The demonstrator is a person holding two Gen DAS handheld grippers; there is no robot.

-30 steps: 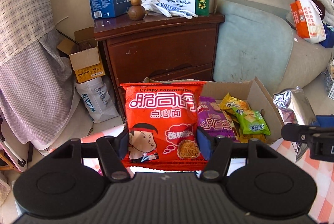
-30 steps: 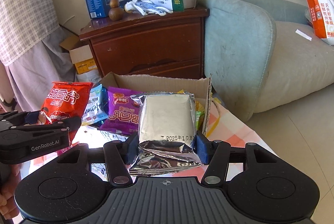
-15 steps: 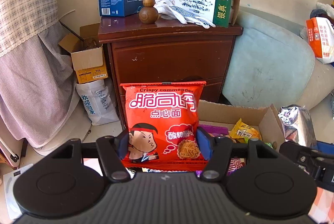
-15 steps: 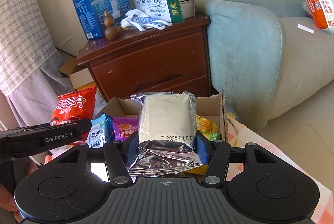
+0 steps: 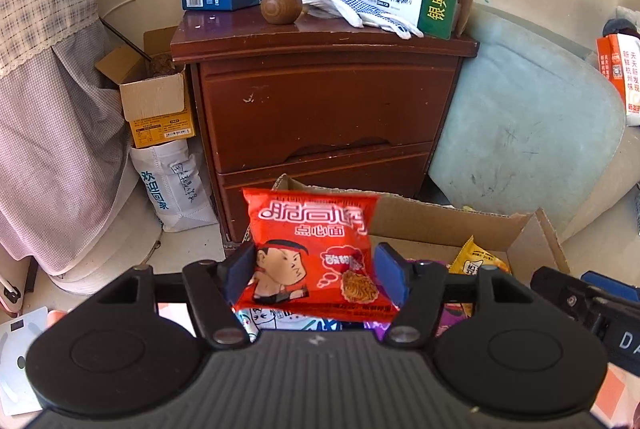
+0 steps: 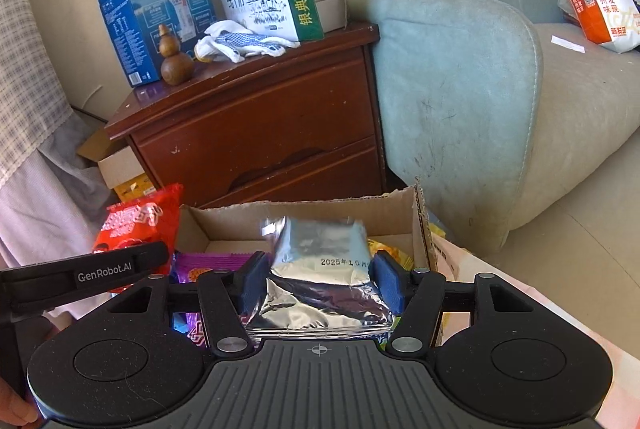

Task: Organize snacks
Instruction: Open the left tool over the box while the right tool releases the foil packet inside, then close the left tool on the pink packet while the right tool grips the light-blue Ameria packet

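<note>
Snacks fill both grippers. A red noodle packet (image 5: 312, 257), printed with a cartoon face and white characters, tilts between the blue pads of the left gripper (image 5: 314, 271); its jaws have just been opening, and a gap shows at each pad, so the packet sits loose. A silver foil pouch (image 6: 324, 269), crinkled and stamped with a date, lies between the pads of the right gripper (image 6: 320, 283), whose jaws have likewise just been opening, with the pads clear of the foil. Both hang over an open cardboard box (image 6: 304, 217) at twelve o'clock. Inside it lie a purple packet (image 6: 208, 263) at nine o'clock and a yellow packet (image 5: 478, 261) at three.
</note>
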